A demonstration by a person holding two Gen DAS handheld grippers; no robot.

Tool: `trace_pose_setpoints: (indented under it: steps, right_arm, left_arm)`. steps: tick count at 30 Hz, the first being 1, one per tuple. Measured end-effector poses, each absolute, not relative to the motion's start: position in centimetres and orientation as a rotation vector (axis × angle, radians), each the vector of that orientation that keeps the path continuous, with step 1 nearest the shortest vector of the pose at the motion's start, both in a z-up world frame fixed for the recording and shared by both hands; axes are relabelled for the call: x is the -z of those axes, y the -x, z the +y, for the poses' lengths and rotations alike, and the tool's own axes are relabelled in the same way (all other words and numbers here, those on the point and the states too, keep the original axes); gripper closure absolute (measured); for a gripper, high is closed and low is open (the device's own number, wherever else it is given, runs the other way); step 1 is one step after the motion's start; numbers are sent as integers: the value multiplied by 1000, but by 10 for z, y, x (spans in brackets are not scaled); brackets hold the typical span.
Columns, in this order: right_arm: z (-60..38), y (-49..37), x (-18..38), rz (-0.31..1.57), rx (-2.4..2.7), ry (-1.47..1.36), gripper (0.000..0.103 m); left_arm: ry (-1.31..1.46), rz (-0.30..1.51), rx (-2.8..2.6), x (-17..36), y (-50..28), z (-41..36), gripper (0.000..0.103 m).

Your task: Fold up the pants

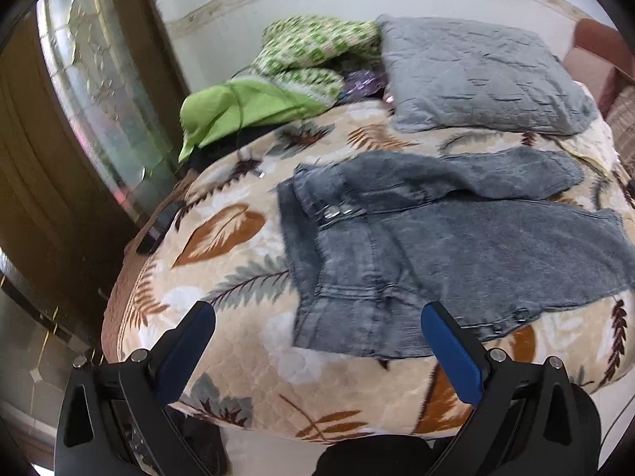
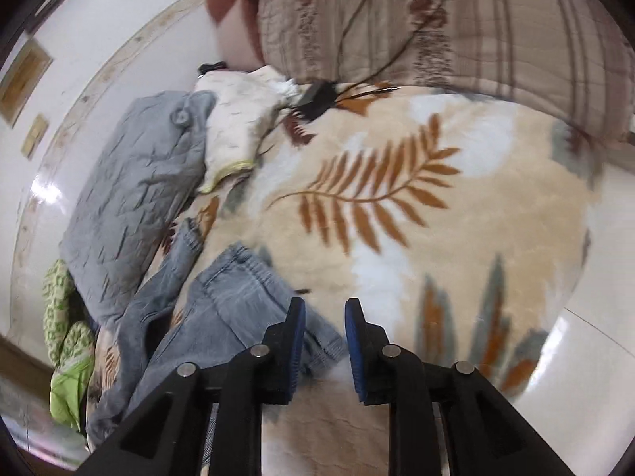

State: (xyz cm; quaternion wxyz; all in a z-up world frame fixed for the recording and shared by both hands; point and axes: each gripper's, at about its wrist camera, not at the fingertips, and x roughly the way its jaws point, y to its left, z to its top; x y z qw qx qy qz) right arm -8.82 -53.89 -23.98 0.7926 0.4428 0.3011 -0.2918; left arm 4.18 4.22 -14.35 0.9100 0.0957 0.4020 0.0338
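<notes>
Grey washed denim pants [image 1: 436, 246] lie spread on the leaf-print blanket [image 1: 238, 317], waist to the left and both legs running right. My left gripper [image 1: 317, 309] hovers wide open over the near waist edge, with its right finger [image 1: 448, 341] above the denim and nothing gripped. In the right wrist view the pants [image 2: 222, 309] lie at lower left. My right gripper [image 2: 324, 303] stands just above a leg's hem end. Its blue pads are a narrow gap apart, and the hem corner shows below that gap without either pad pressing on it.
A grey quilted pillow [image 1: 476, 75] and green cloths [image 1: 254, 107] lie at the bed's far side. The right wrist view shows a white pillow [image 2: 238, 119], a black plug with a cable [image 2: 317, 99] and a striped cushion [image 2: 476, 20]. A dark flat object [image 1: 158, 226] sits at the bed's left edge.
</notes>
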Motion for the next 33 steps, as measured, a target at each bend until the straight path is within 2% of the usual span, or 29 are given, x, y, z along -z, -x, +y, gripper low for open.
trace_pose_setpoints:
  steps: [7, 14, 16, 20, 33]
  right_arm:
    - [-523, 87, 221, 622, 538, -909, 80]
    - [-448, 40, 209, 686, 271, -786, 80]
    - [-428, 31, 207, 701, 218, -754, 80]
    - [-400, 22, 206, 735, 171, -679, 80]
    - [-396, 21, 203, 756, 170, -637, 80]
  left_arm:
    - [-52, 921, -208, 164, -62, 107, 0]
    - [120, 983, -213, 176, -65, 148, 0]
    - [152, 997, -183, 182, -65, 148, 1]
    - [154, 1034, -106, 196, -65, 136, 17]
    - [322, 1066, 27, 224, -77, 119, 17]
